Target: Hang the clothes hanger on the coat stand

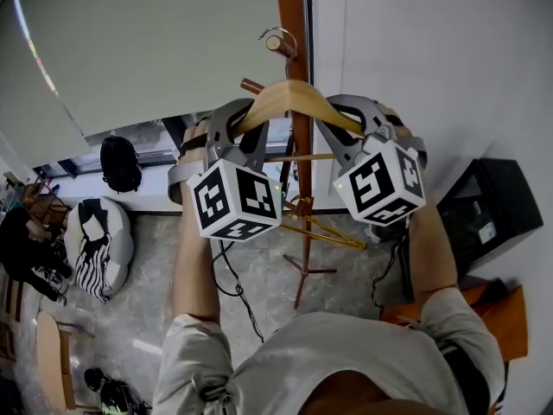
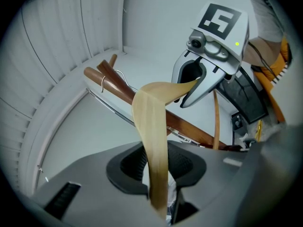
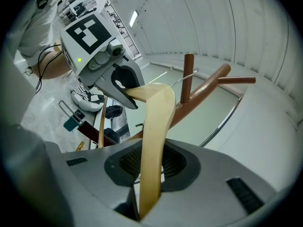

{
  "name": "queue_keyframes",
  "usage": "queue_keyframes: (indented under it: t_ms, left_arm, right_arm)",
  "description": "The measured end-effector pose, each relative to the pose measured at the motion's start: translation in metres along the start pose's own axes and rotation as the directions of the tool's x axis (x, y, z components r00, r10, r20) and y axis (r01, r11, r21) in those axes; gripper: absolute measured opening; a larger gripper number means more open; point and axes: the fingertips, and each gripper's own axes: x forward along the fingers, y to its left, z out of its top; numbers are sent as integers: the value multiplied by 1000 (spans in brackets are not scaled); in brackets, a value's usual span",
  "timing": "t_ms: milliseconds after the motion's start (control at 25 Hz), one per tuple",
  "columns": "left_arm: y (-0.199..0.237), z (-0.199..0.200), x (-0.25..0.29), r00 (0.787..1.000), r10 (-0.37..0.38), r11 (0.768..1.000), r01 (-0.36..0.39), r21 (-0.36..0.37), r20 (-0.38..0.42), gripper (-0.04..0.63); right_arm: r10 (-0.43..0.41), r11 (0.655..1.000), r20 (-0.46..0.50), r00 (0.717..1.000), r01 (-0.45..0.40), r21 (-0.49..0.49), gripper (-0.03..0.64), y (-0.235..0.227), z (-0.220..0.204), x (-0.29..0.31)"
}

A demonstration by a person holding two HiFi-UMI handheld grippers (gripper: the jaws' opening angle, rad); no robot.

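Observation:
A light wooden clothes hanger [image 1: 294, 98] is held level in front of the reddish-brown coat stand [image 1: 292, 7]. My left gripper [image 1: 246, 128] is shut on the hanger's left arm [image 2: 154, 136]. My right gripper [image 1: 350, 132] is shut on its right arm [image 3: 154, 136]. The hanger's metal hook [image 1: 278, 35] sits at the tip of an upper peg [image 1: 282, 47]; whether it rests on the peg I cannot tell. In the left gripper view the hook [image 2: 110, 79] lies across the pegs [image 2: 118, 86], with the right gripper [image 2: 199, 86] opposite. The right gripper view shows the left gripper [image 3: 125, 91] and the pegs [image 3: 208, 84].
Yellow hangers [image 1: 324, 227] hang lower on the stand, above its feet [image 1: 302, 271]. A black box [image 1: 484, 210] stands at the right by the white wall. A striped cushion [image 1: 99, 245] and a black backpack [image 1: 121, 162] lie at the left, near a seated person [image 1: 22, 249].

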Motion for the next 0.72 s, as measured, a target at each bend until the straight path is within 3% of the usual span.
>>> queue_keyframes:
  t_ms: [320,600,720]
  left_arm:
    - [-11,-4,13,999,-25,1000,25,1,30,103]
    - [-13,-2,14,998,10,1000,-11,17,63,103]
    - [-12,-2,15,997,29,999,-31,16,69,103]
  right_arm:
    - [-29,1000,-60,998,29,-4,63,2,-17,9]
    - [-70,998,-76,995,69,-10,72,0,-23,13]
    - [-80,997,-68,994,81,12,110,-3,-25,13]
